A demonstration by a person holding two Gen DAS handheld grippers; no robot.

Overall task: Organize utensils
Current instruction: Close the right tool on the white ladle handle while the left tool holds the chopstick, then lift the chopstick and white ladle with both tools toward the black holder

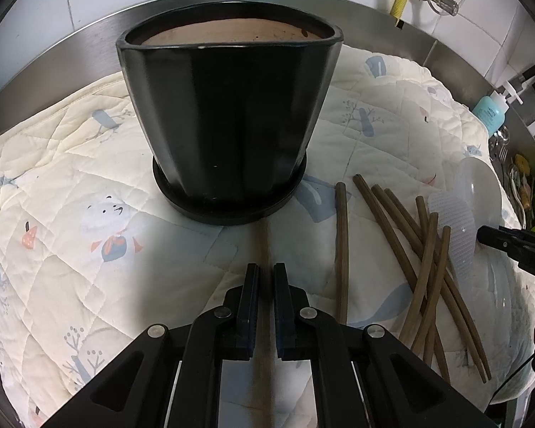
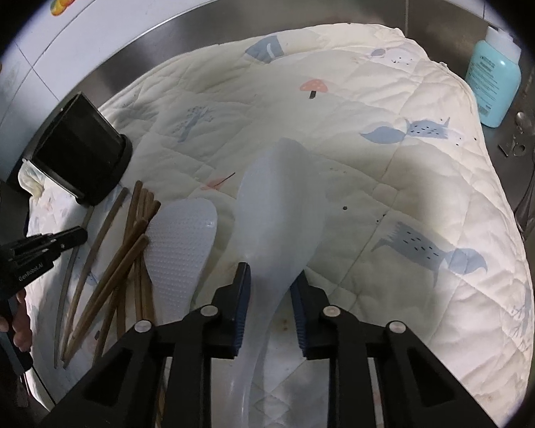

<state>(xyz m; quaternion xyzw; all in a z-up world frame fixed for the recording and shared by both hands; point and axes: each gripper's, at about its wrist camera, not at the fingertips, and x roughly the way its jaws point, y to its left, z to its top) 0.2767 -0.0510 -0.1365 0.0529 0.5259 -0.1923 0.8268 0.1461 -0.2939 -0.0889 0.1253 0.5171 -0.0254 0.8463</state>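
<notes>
White tiles and a steel rim frame a tabletop (image 1: 100, 53) covered by a quilted, animal-print mat (image 1: 71, 164), and you're mid-sort on the utensils. Your left tongs (image 1: 266, 285) are pressed together on a single brown chopstick (image 1: 264, 246), its blurred tip reaching toward the foot of the black pot (image 1: 228, 114), which stands on its saucer toward the tabletop's far edge. Looks like that pot is the holder, so the step in hand, as I read it, is getting this stick up and over the rim; you'll need to lift and tip it upright to clear the wall.

On the other side, your right tongs (image 2: 270, 281) sit around the neck of the translucent ladle (image 2: 280, 214), bowl pointing away from you. The left pad looks to be on it, the right pad just beside it; whether the pinch is firm I can't tell.

Loose chopsticks (image 2: 125, 249) lie fanned between the two tongs, with the dimpled white rice paddle (image 2: 182, 246) against them, just beside the ladle. Plenty left to collect.
</notes>
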